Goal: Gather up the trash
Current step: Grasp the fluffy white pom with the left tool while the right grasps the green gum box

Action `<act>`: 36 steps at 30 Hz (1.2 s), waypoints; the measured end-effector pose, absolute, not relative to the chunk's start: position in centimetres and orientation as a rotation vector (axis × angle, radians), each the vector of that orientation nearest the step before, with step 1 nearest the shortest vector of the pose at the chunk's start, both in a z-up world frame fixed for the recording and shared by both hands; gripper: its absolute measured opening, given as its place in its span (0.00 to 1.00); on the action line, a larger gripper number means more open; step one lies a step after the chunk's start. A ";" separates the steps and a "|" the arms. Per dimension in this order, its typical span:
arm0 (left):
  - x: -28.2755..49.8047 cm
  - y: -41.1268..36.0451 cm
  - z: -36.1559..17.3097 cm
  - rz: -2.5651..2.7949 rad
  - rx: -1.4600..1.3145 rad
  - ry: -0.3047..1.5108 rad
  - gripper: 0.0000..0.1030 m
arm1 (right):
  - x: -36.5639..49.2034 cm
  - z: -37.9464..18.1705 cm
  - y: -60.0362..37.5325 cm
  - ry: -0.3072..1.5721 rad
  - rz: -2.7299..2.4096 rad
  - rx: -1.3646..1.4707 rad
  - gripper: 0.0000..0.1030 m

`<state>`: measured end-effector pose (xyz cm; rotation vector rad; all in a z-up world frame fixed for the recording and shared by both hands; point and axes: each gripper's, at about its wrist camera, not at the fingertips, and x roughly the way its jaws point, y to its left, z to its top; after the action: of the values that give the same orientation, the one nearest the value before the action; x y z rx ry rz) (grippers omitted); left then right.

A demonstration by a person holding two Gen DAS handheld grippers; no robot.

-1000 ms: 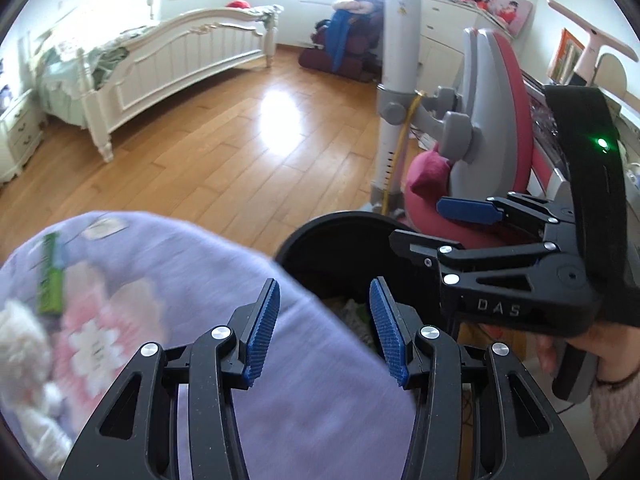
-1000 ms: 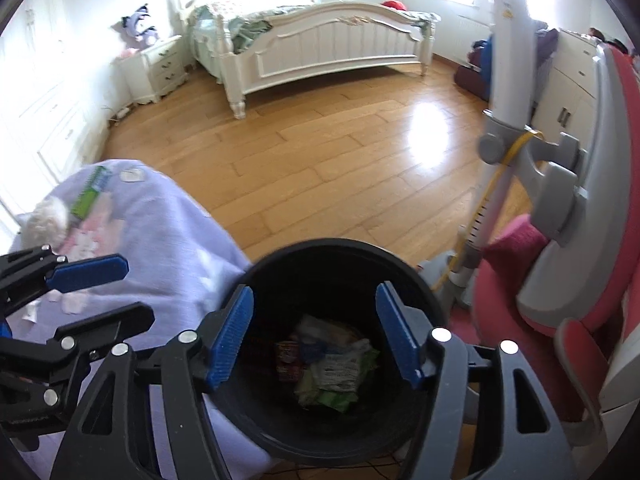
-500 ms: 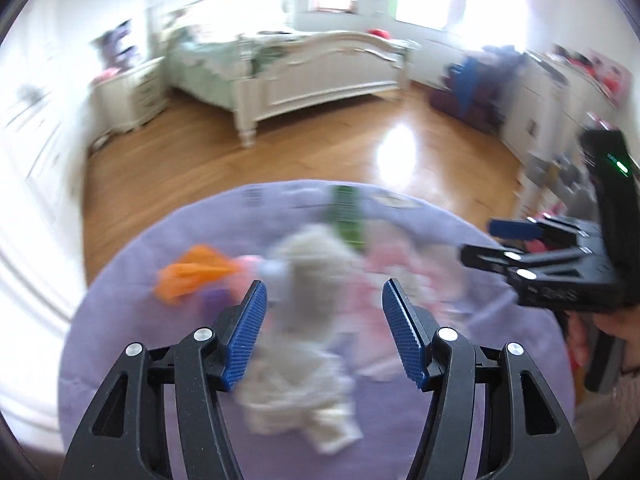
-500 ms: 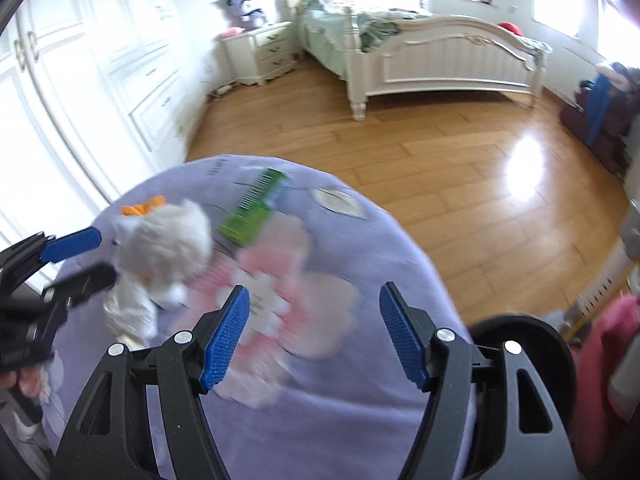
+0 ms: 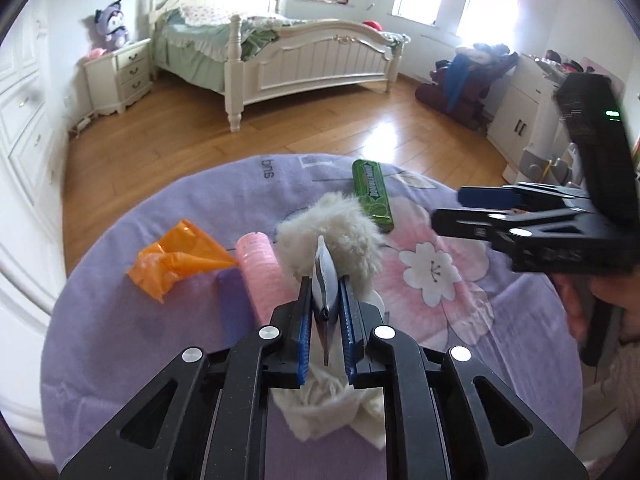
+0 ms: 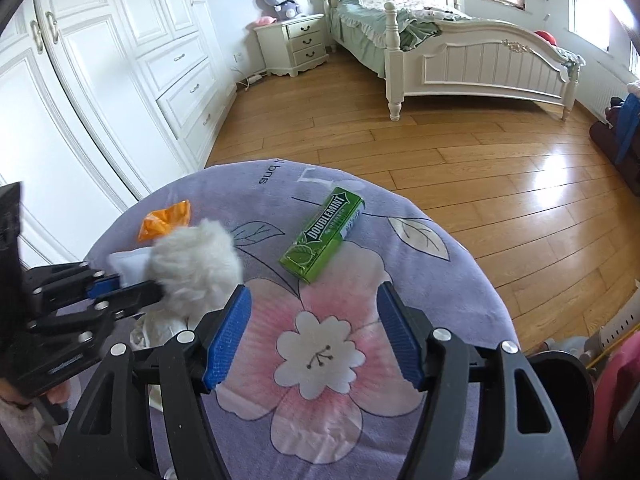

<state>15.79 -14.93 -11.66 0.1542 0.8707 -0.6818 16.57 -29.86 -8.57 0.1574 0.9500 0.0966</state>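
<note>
On the round table with a purple flowered cloth (image 5: 132, 320) lie an orange plastic wrapper (image 5: 176, 258), a pink roll (image 5: 258, 268), a white fluffy ball (image 5: 332, 240), a crumpled white tissue (image 5: 324, 404) and a green Doublemint gum pack (image 5: 372, 196) (image 6: 324, 236). My left gripper (image 5: 325, 322) is shut on a small white packet (image 5: 324, 280) just in front of the fluffy ball. My right gripper (image 6: 314, 338) is open and empty above the pink flower print, short of the gum pack. The fluffy ball (image 6: 196, 268) also shows in the right wrist view.
A black trash bin (image 6: 560, 372) stands on the floor at the table's right edge. Wooden floor, a white bed (image 5: 304, 60), a nightstand (image 5: 118, 76) and white wardrobes (image 6: 100, 80) lie beyond. A pink chair (image 6: 616, 408) is beside the bin.
Both grippers swung from over the bin to the table. The left gripper, open half a second ago, has closed on the white packet. The right stays open.
</note>
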 end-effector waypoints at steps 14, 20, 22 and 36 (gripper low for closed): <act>13.0 -9.4 -6.8 -0.647 0.045 0.783 0.13 | 23.8 -12.9 -27.7 1.051 0.029 0.210 0.54; 12.3 -9.3 -6.6 -0.635 0.067 0.789 0.13 | 21.7 -13.0 -27.4 1.029 0.085 0.180 0.29; 12.0 -10.0 -6.7 -0.639 0.082 0.789 0.13 | 19.9 -12.5 -27.7 1.016 0.094 0.170 0.29; 8.2 -17.8 -6.9 -0.741 0.182 0.770 0.13 | 8.8 -7.5 -31.3 0.931 0.032 0.138 0.29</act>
<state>8.15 -17.77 -6.91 0.1819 0.7703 -0.7411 8.84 -31.31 -7.53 0.1381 0.9312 0.0318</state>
